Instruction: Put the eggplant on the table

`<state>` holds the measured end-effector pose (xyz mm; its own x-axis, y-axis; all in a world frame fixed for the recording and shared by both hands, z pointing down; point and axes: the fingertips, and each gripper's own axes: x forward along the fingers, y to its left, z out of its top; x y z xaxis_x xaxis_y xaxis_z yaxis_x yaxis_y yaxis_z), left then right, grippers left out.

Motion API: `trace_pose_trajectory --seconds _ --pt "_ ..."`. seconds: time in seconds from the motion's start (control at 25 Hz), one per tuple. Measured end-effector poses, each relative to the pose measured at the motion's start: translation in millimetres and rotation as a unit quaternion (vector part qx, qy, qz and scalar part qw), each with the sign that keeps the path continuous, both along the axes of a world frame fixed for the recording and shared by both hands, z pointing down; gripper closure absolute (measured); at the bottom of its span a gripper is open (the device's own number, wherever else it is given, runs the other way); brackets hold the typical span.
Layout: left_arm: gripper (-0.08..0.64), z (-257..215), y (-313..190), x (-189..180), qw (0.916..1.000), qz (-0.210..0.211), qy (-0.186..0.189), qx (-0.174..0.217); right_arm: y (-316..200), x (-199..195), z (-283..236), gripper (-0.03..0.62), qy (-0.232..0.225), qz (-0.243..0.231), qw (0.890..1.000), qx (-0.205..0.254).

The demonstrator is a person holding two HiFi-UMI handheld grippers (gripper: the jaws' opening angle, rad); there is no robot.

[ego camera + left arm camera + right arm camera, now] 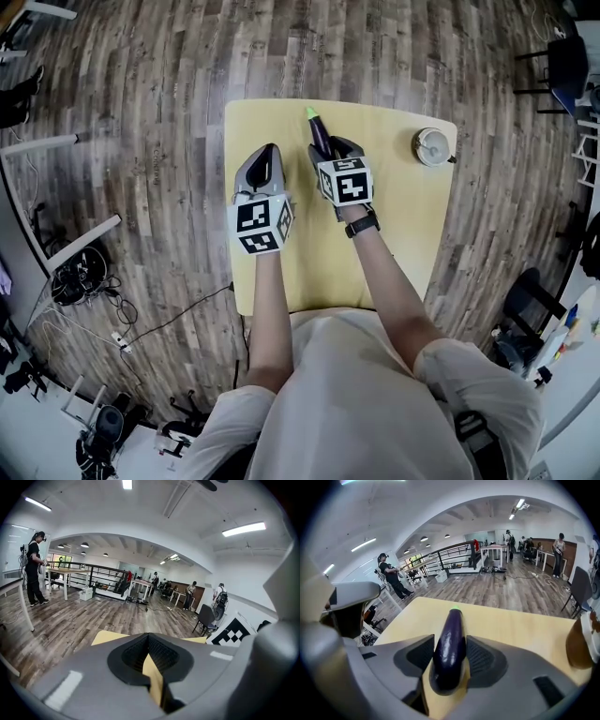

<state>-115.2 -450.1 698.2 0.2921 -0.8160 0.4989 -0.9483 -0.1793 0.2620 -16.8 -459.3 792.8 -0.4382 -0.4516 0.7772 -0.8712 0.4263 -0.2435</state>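
- Head view: the right gripper (330,148) reaches over the far half of the yellow tabletop (403,234). The eggplant (318,131) sticks out past its jaws, green tip pointing away from the person.
- Head view: the left gripper (268,152) hovers just beside it on the left and carries nothing. A round thing (433,146) sits well apart, near the far right corner.
- Left gripper view: the left gripper (149,641) has its jaws pressed together at the tips with nothing between them. Only a thin wedge of tabletop (105,637) shows through behind.
- Right gripper view: the right gripper (449,651) has its jaws set wide and pinching the eggplant (451,630) by its thick end, a pad on either side.
- Right gripper view: the eggplant runs lengthwise along the jaws, over the tabletop (511,620). The round thing (581,641) is off at the right edge, clear of the path.
- Step in hand, as I judge it: placing. The eggplant is over the tabletop and low, but gripped. No view settles whether its underside already touches the surface.
- The next move likely calls for bringing it down until it rests flat, then spreading the jaws and drawing the gripper back along the eggplant's length, so that it is not dragged or rolled.
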Motion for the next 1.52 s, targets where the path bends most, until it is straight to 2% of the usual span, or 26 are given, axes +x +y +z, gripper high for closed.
trace_pose_trajectory --seconds 0.36,0.8,1.12,1.24,1.52 --pt "0.551 -2 9 5 0.9999 -0.001 -0.008 -0.009 5 5 -20 0.354 -0.021 -0.008 1.000 0.020" --pt "0.551 -51 29 25 0.9995 0.010 -0.013 0.028 22 33 -89 0.354 -0.027 0.008 0.996 0.086" --pt "0.551 -110 48 33 0.9968 0.016 -0.030 0.072 44 66 -154 0.412 -0.035 0.023 0.988 0.146" --pt "0.551 -135 57 35 0.9949 0.015 -0.034 0.094 51 73 -181 0.454 -0.042 0.020 0.983 0.177" --pt "0.551 -178 83 43 0.9897 0.029 -0.043 0.134 68 84 -239 0.491 -0.049 0.022 0.969 0.240"
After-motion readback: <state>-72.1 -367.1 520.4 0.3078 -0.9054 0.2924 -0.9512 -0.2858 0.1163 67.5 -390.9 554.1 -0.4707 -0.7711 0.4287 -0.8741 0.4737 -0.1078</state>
